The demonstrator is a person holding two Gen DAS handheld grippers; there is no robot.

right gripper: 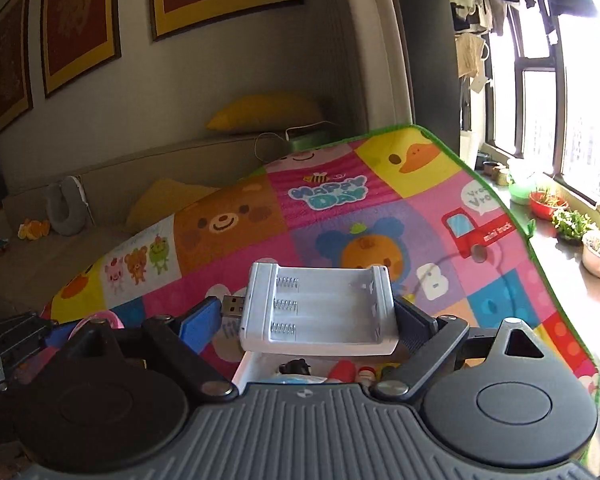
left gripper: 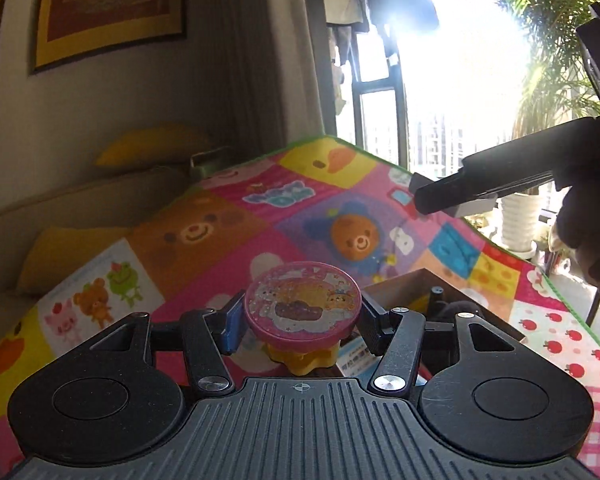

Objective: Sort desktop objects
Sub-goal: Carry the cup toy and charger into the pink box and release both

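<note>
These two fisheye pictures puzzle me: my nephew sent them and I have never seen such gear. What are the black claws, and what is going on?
Each picture comes from a camera mounted on a hand-held two-finger gripper, looking along its fingers. A person carries one in each hand. The left gripper is clamped on a round pink toy. The right gripper holds a white battery charger with a USB plug and empty slots. Below lies a colourful cartoon mat. A white box holds small items.
</note>
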